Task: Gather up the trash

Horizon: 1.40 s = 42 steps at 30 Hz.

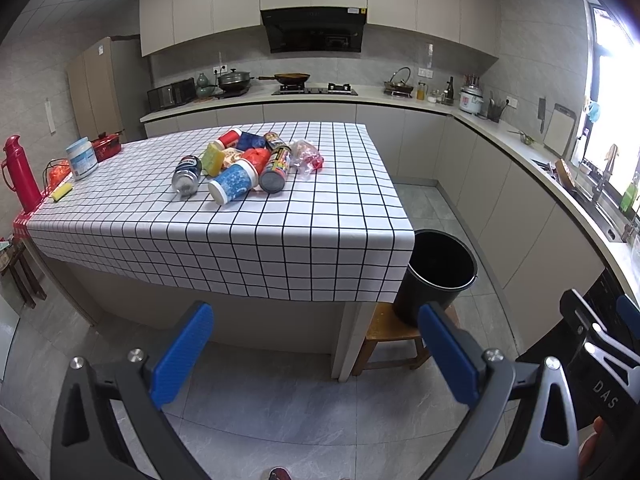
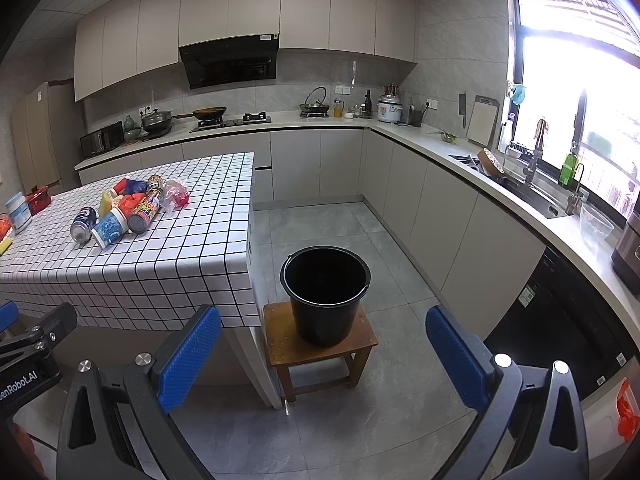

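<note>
A heap of trash lies on the checked tablecloth [image 1: 224, 248] [image 2: 132, 280]: a blue can [image 1: 186, 176] [image 2: 83, 225], a blue-and-white cup [image 1: 234, 187] [image 2: 109, 230], a printed can [image 1: 276, 170] [image 2: 145, 211], a yellow sponge [image 1: 213, 159] and a crumpled clear bag [image 1: 306, 155] [image 2: 175, 195]. A black bucket [image 1: 438, 276] [image 2: 325, 294] stands empty on a wooden stool [image 1: 390, 338] [image 2: 320, 354] by the table's right corner. My left gripper [image 1: 316, 356] is open and empty, well short of the table. My right gripper [image 2: 324, 356] is open and empty, facing the bucket.
A white tub [image 1: 81, 157], a red pot [image 1: 106, 145], a red thermos [image 1: 18, 174] and a small yellow sponge [image 1: 62, 191] stand at the table's left end. Kitchen counters [image 2: 520, 200] run along the back and right. Grey floor [image 2: 360, 420] lies between.
</note>
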Motion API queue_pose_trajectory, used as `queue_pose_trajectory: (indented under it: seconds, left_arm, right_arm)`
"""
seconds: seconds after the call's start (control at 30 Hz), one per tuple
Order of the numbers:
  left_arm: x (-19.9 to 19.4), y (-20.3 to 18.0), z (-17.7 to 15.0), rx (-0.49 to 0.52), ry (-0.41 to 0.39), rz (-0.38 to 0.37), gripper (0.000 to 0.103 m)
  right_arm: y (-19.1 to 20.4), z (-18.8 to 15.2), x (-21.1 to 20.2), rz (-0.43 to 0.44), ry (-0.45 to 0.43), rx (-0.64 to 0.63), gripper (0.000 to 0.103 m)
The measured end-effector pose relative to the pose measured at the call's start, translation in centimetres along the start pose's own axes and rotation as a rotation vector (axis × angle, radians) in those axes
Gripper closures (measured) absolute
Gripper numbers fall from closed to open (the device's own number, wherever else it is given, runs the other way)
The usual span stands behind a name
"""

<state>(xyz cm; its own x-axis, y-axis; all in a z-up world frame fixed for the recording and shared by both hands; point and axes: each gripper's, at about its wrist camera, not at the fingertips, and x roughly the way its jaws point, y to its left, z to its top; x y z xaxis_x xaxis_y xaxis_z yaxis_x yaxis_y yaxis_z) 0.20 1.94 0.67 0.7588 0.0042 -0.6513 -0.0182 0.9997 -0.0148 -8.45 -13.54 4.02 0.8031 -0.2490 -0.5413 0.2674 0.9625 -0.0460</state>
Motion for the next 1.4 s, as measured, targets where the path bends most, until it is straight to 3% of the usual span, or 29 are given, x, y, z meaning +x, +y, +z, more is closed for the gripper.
queue_pose_trajectory:
  seconds: [0.67, 1.0, 1.4]
  left_arm:
    - [1.5, 3.5, 1.0, -0.031, 0.008, 0.029, 0.0]
    - [4.0, 9.9, 2.4, -0.077, 0.021, 0.099, 0.0]
    - [8.1, 19.1, 5.3, -0.124, 0.022, 0.184, 0.0]
  right_arm:
    - [2.6, 0.9, 0.7, 0.063, -0.01, -0.017, 0.0]
    - [7.0, 2.1, 2.4, 0.141, -0.004, -0.011, 0.0]
    - [15.4, 4.2, 5.6, 0.188, 0.004, -0.009, 0.0]
